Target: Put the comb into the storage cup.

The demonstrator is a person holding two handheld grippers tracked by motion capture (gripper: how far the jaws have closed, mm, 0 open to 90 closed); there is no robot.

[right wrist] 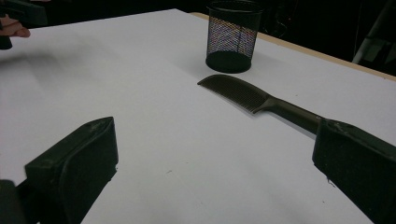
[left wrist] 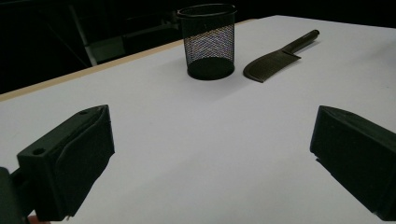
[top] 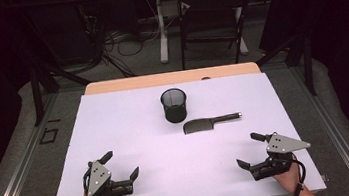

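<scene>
- One black wire-mesh cylindrical pen cup (top: 174, 105) stands upright on the white-topped desk (top: 131, 133), in the far middle of the surface; it also shows in the left gripper view (left wrist: 208, 41) and the right gripper view (right wrist: 231, 36).
- One dark plastic comb with a long straight handle (top: 211, 122) lies flat just in front of the cup and slightly to its right, near it but not touching. Its handle points to the right in the high view, its toothed end toward the cup's side.
- In the left gripper view the comb (left wrist: 279, 57) lies beside the cup; in the right gripper view (right wrist: 261, 101) its handle runs behind the edge of one of that gripper's fingers.
- Two grippers rest near the near edge of the desk, well apart from each other and from both things.
- The left gripper (top: 122, 166) sits at the near left, its fingers (left wrist: 70, 158) spread wide and released, with bare desk between them.
- The right gripper (top: 248, 150) sits at the near right, its fingers (right wrist: 79, 163) likewise spread wide, grasping nothing.
- A hand holds each gripper from the bottom edge.
</scene>
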